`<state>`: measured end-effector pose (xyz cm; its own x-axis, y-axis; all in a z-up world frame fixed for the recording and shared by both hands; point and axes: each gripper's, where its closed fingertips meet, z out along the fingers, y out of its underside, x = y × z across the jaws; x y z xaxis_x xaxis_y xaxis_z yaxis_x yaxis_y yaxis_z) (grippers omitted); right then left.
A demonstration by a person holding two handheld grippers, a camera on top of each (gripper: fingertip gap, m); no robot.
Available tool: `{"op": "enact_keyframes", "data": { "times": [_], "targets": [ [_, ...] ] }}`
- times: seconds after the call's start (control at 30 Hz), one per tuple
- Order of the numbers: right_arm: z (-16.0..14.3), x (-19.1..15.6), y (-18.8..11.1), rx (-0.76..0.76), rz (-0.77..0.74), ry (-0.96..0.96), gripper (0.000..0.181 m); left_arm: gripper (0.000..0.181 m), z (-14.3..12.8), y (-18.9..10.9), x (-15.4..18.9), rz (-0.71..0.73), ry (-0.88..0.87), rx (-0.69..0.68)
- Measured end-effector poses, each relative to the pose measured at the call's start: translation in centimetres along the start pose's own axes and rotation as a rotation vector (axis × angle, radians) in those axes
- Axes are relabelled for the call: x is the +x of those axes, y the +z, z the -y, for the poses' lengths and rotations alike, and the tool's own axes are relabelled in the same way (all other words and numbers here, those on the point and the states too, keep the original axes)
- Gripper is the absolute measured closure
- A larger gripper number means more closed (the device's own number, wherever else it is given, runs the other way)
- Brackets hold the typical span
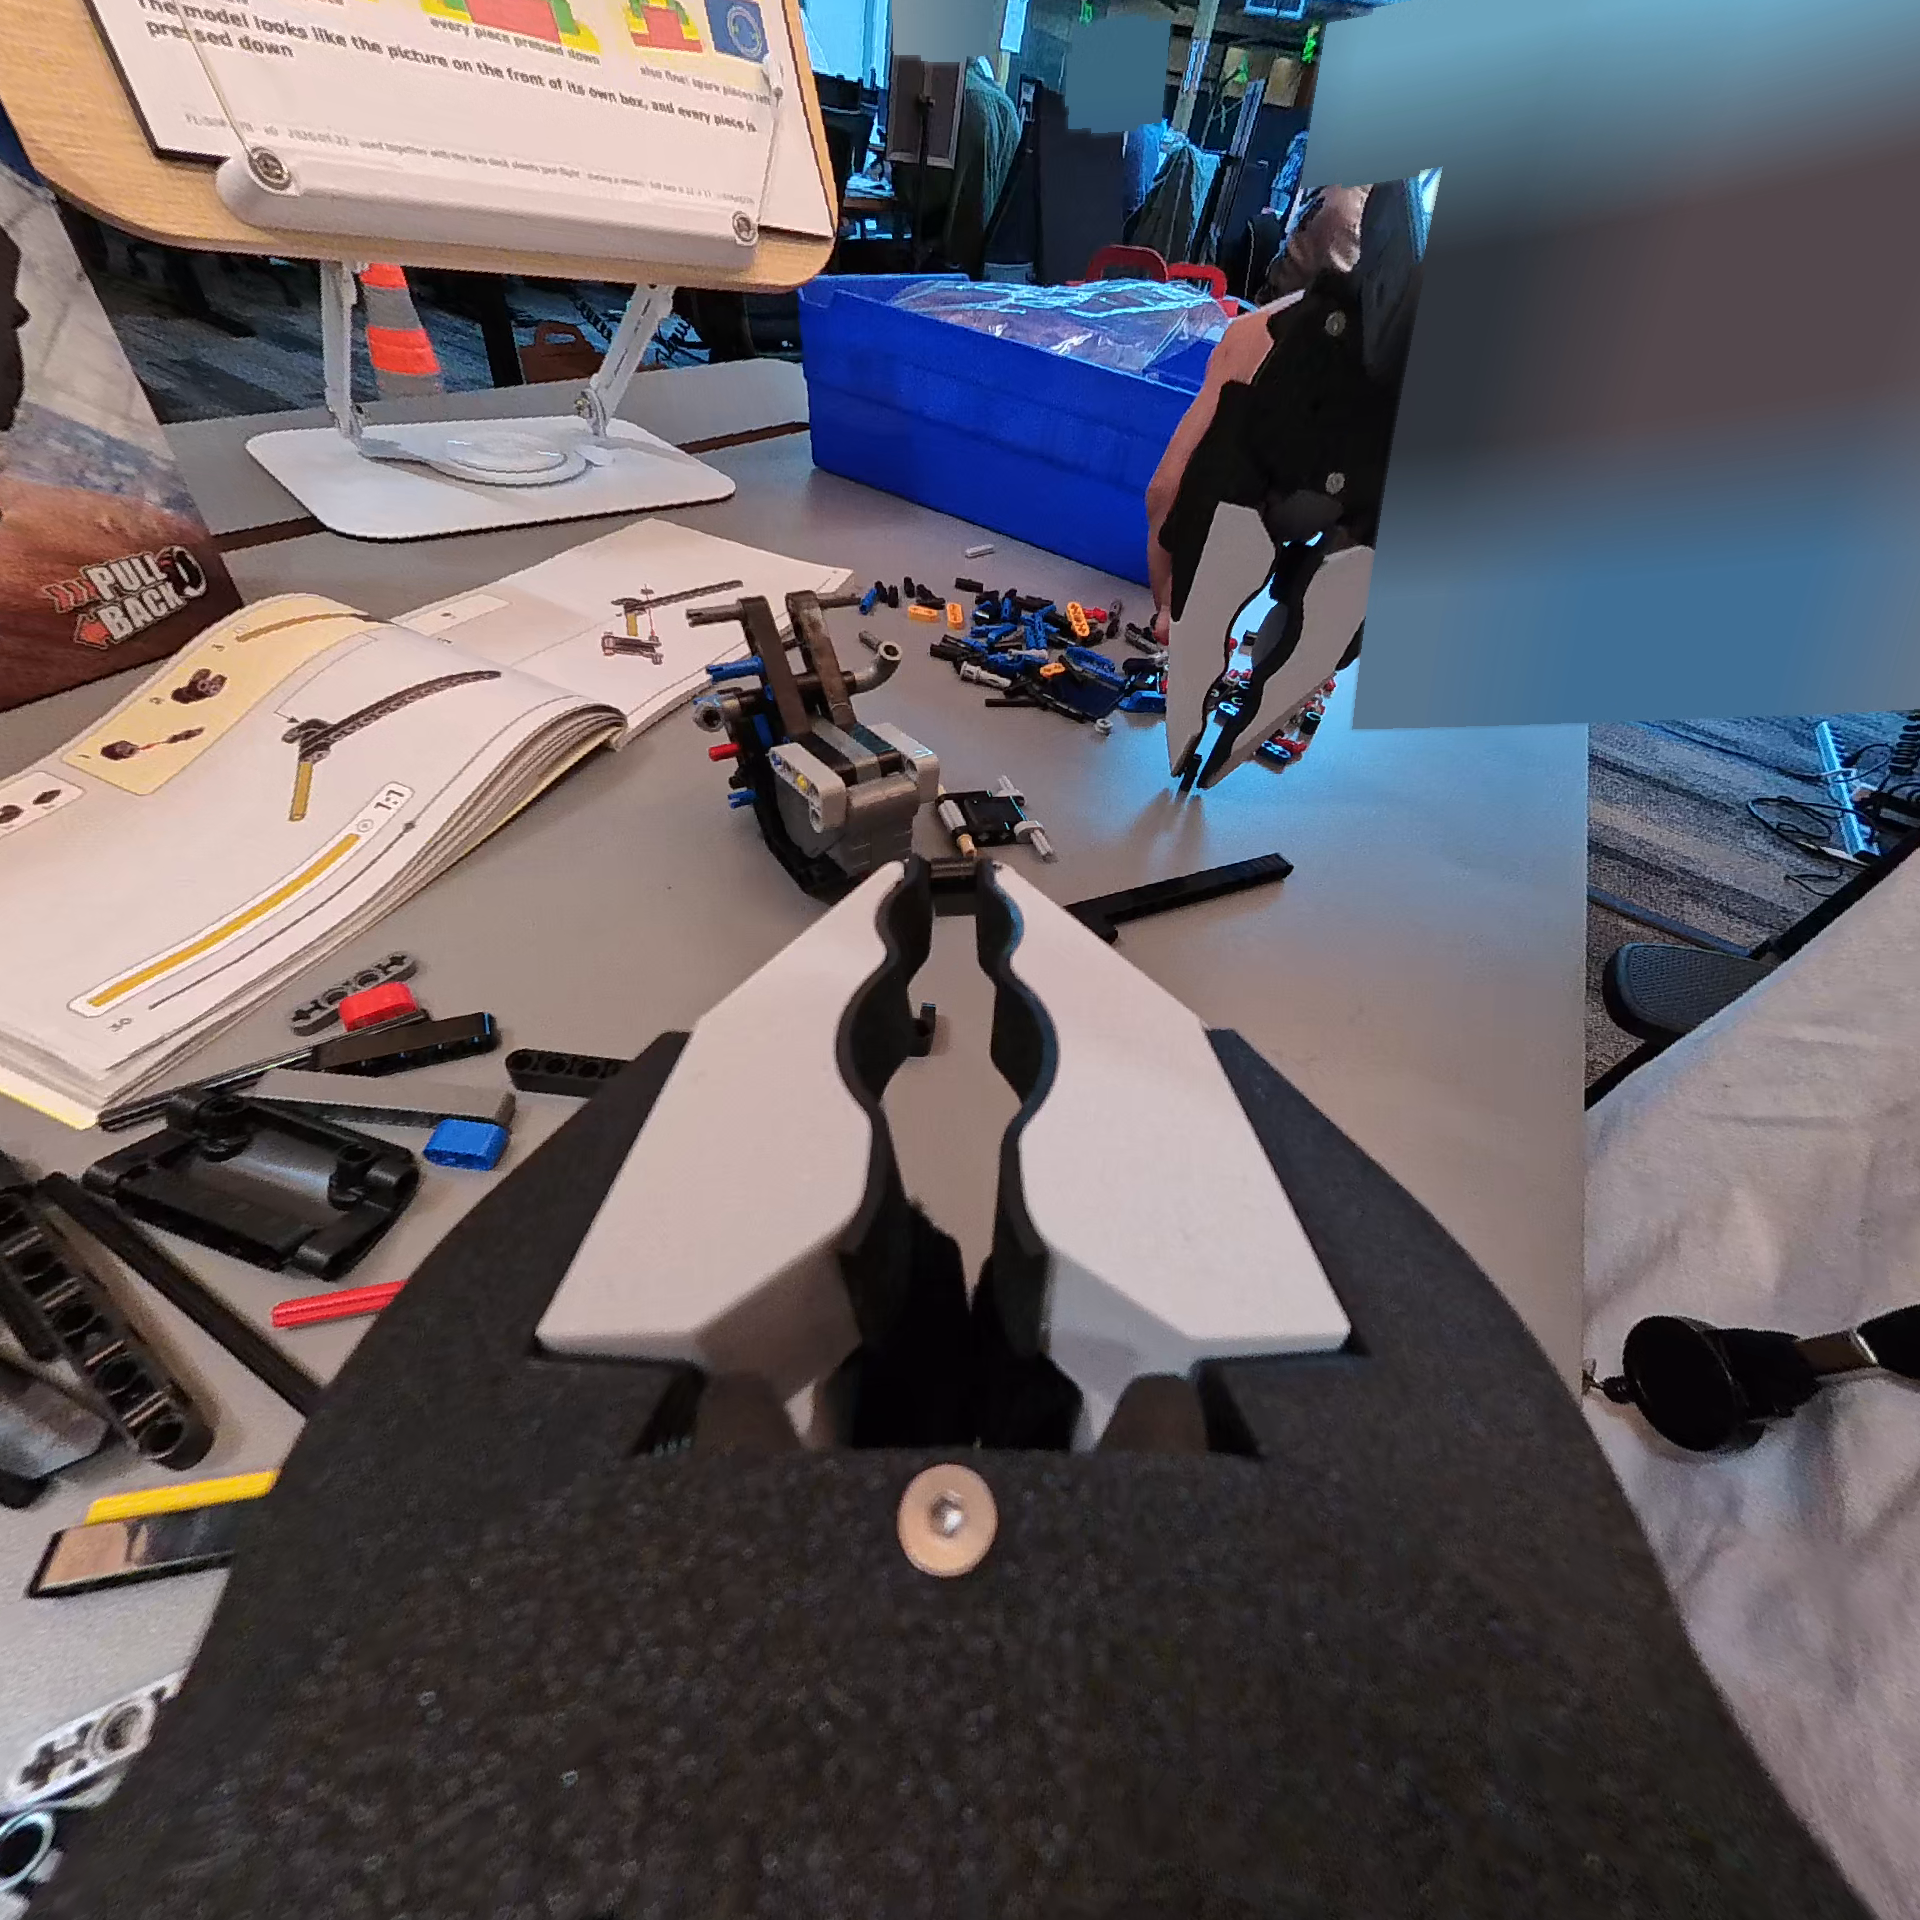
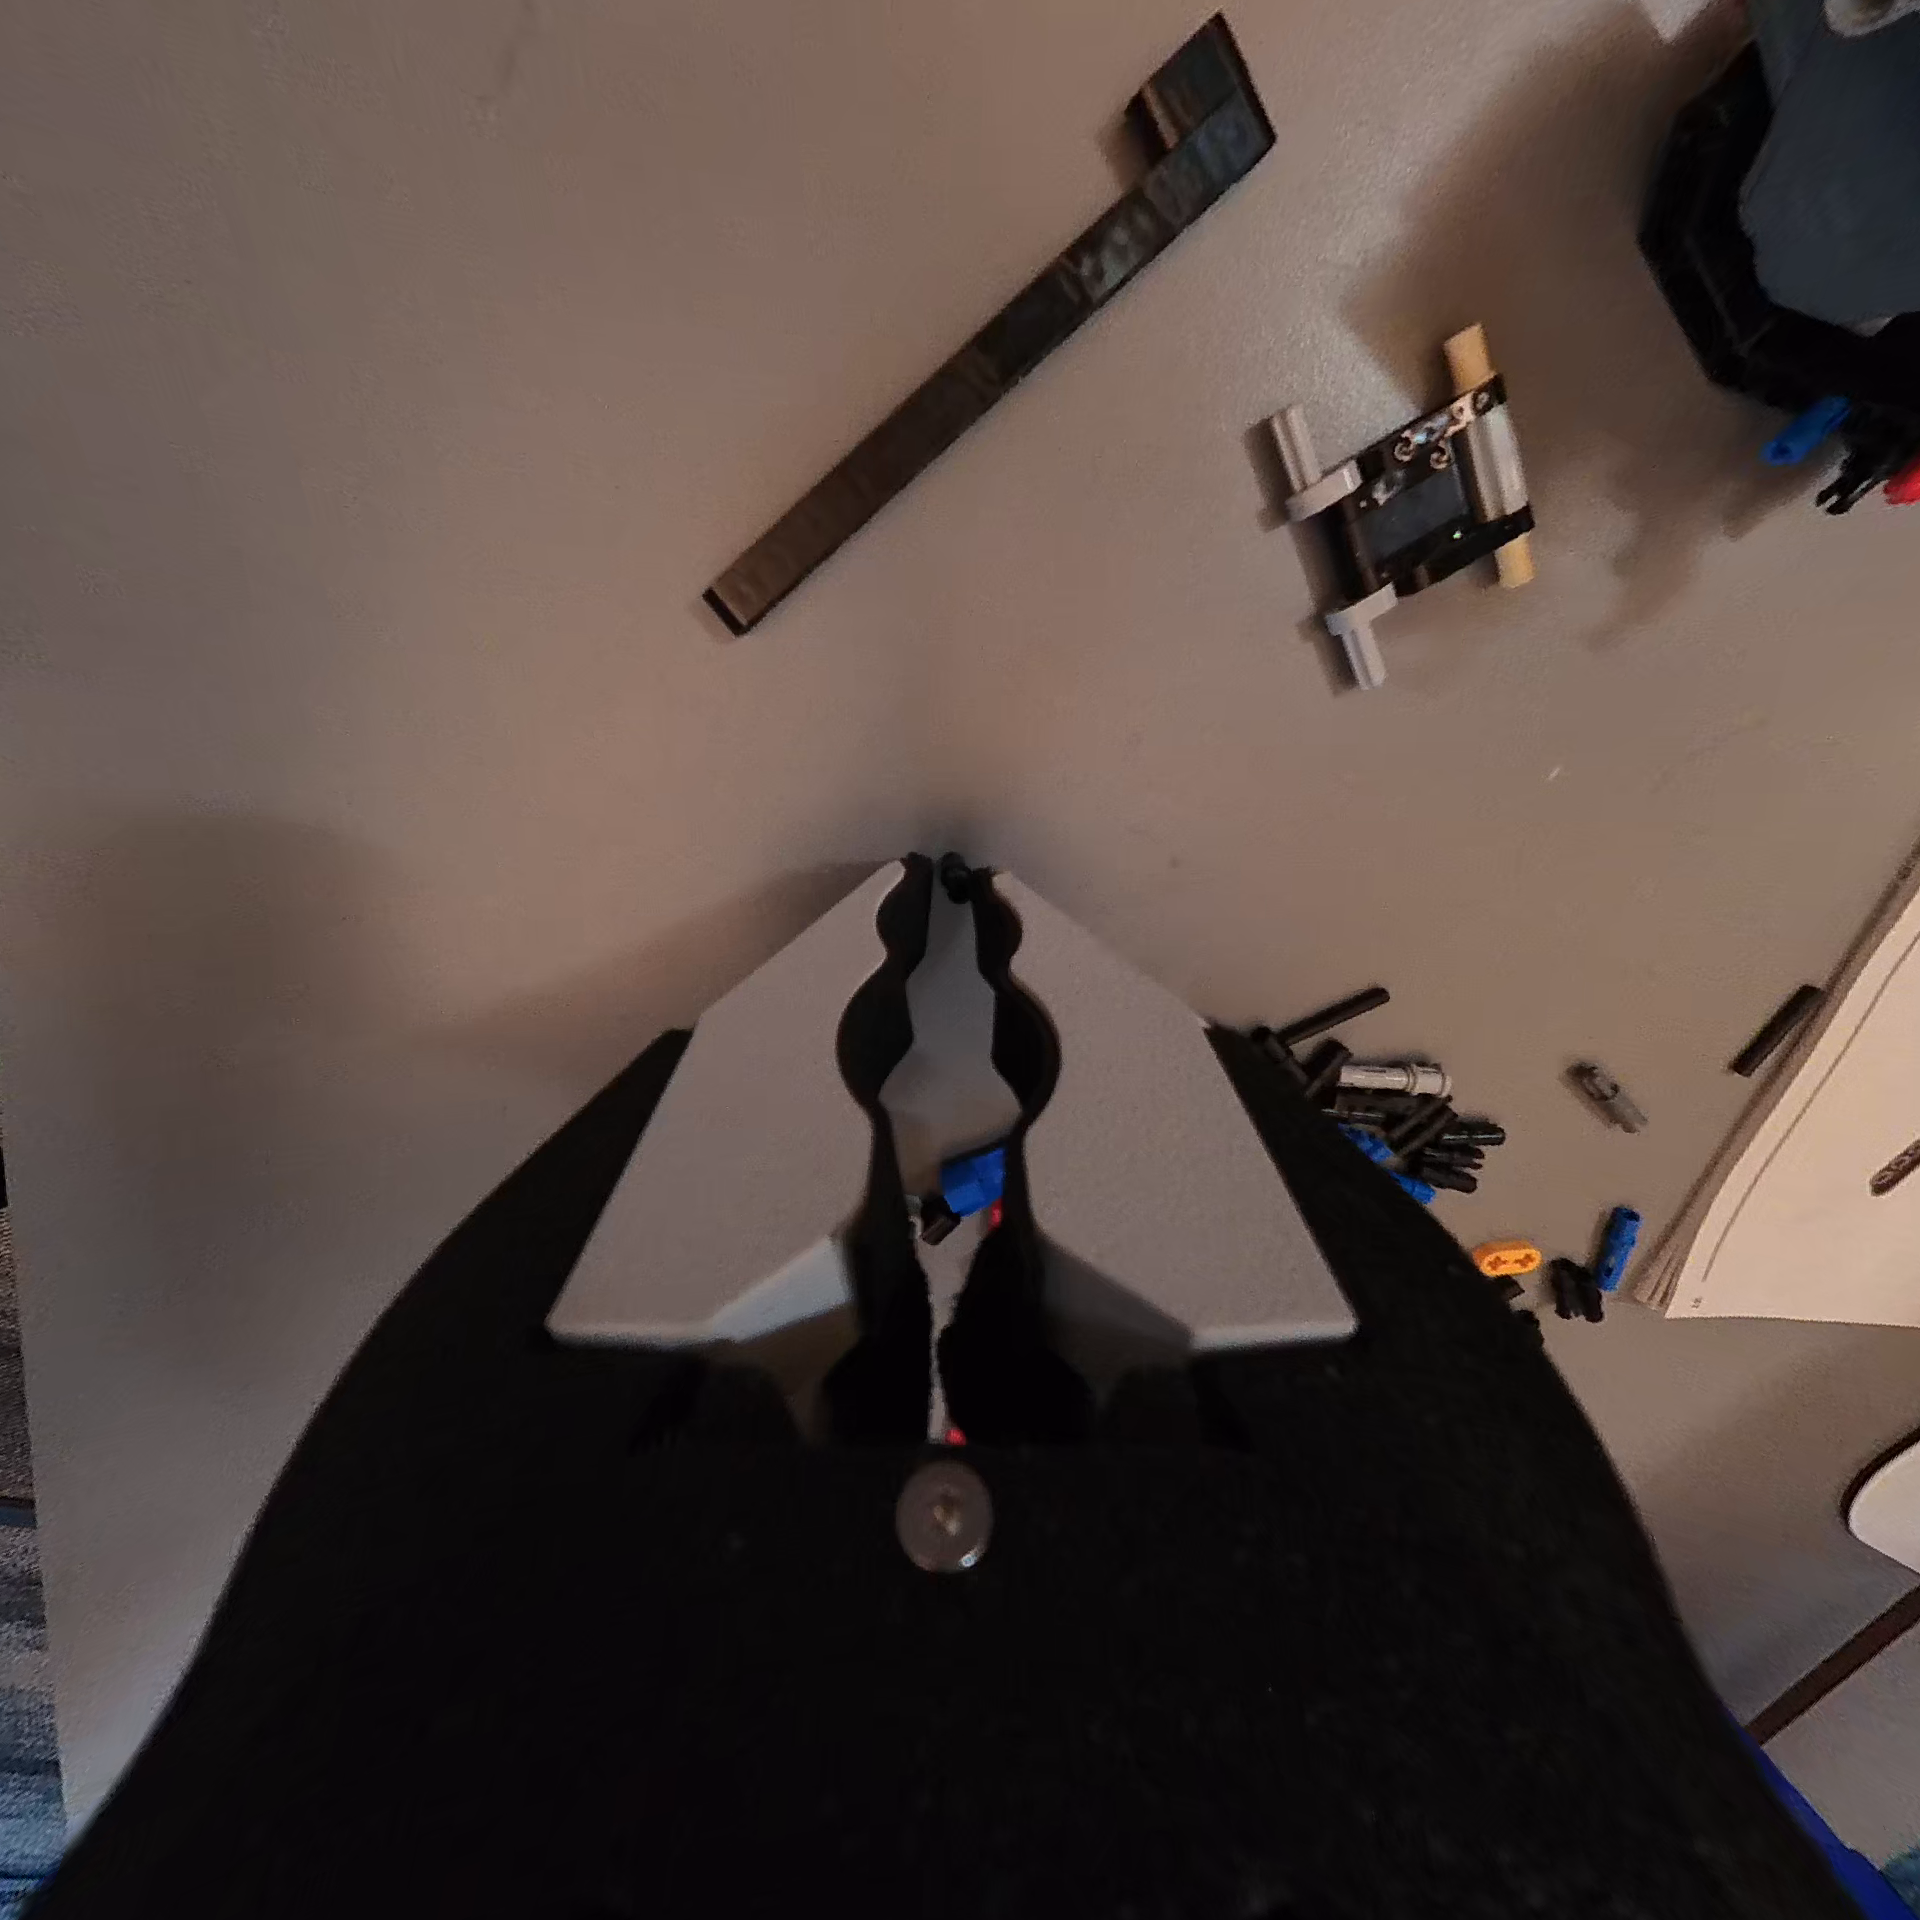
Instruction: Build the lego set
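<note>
lego chassis (image 1: 821,769) sits just ahead of my left claw (image 1: 948,868), which pinches a small dark pin (image 1: 951,871), while my right claw (image 2: 935,871), off to the right, nips a tiny black peg (image 2: 954,875) at the table (image 2: 416,520).

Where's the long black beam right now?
In the right wrist view the long black beam lies flat on the grey table, ahead of the right gripper, left of the small black-and-grey subassembly.
</note>
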<state>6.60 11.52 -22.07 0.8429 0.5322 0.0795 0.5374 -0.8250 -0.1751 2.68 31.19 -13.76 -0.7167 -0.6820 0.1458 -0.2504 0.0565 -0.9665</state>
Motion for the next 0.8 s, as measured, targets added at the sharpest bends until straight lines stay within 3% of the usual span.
{"op": "enact_keyframes", "data": {
  "times": [0.03, 0.33, 0.43, 0.53, 0.67, 0.8],
  "targets": [
    [0.0, 0.0, 0.0, -0.002, -0.001, -0.003, 0.174, 0.175, 0.0, 0.0, 0.0, 0.000, -0.001, 0.000],
    [0.1, 0.0, 0.1, 0.000, 0.015, 0.005, 0.176, 0.175, 0.0, 0.0, 0.0, 0.000, 0.000, 0.001],
    [0.9, 0.9, -0.8, 0.043, -0.042, 0.018, 0.177, 0.175, 0.2, -0.1, -0.2, 0.000, -0.015, 0.011],
    [4.4, 3.2, -3.5, 0.230, -0.192, 0.123, 0.177, 0.175, 1.5, -0.8, -1.4, -0.002, -0.156, 0.107],
    [13.3, 5.2, -7.3, 0.600, -0.419, 0.301, 0.177, 0.175, 3.4, -1.2, -3.0, -0.116, -0.608, 0.350],
    [18.0, 7.5, -6.7, 0.737, -0.667, 0.462, 0.177, 0.175, 3.3, 0.0, -3.4, -0.108, -0.728, 0.364]
  ]
}}
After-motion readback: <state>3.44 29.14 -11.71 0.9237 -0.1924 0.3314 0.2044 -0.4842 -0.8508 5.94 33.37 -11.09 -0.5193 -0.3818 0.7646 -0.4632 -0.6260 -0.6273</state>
